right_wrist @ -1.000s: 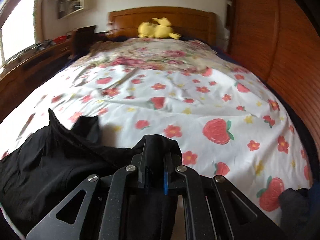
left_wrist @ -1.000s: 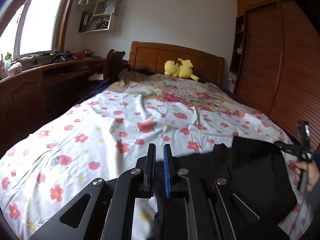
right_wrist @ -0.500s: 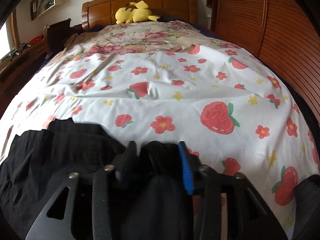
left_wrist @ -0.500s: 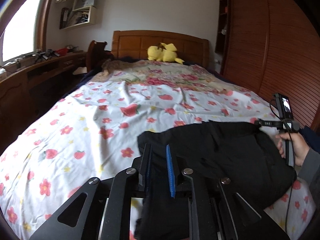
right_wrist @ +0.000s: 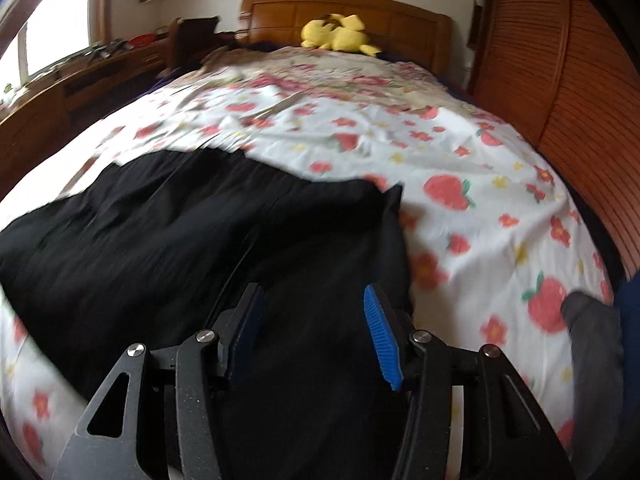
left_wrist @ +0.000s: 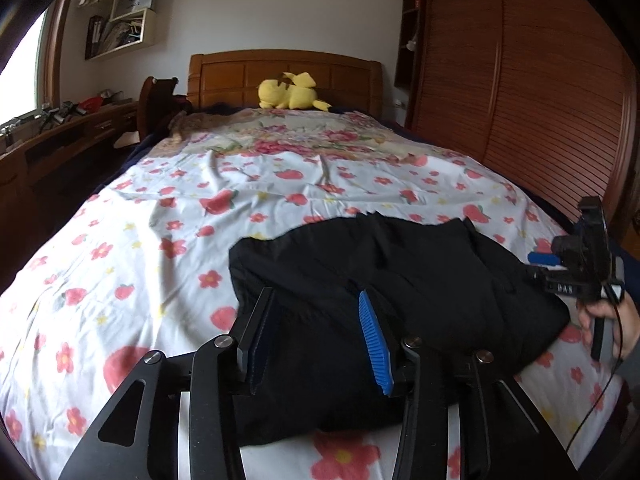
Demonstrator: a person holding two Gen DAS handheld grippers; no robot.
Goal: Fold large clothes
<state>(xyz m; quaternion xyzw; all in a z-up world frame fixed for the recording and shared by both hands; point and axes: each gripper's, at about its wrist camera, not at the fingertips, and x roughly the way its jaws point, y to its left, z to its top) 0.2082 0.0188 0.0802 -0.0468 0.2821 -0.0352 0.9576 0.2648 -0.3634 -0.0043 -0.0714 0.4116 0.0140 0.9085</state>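
Note:
A black garment [left_wrist: 400,280] lies folded in a thick pile on the flowered bedsheet [left_wrist: 140,248], near the foot of the bed. My left gripper [left_wrist: 316,300] hovers over its near left part, jaws opening, the cloth lying under and between the blue pads but not pinched. In the right wrist view the same black garment [right_wrist: 200,248] fills the lower left. My right gripper [right_wrist: 312,292] is above its right edge, jaws opening with loose cloth beneath them. The right gripper [left_wrist: 540,260] also shows at the right edge of the left wrist view, held by a hand [left_wrist: 608,320].
A yellow plush toy [left_wrist: 290,92] rests by the wooden headboard [left_wrist: 280,68]. A slatted wooden wardrobe [left_wrist: 520,100] runs along the right of the bed. A desk [left_wrist: 60,140] under a window stands at the left. A dark grey cloth [right_wrist: 592,340] lies at the bed's right edge.
Both grippers were shut on the black garment and have let go of it. The garment now lies folded further over on the bed. The right gripper has swung left over the pile.

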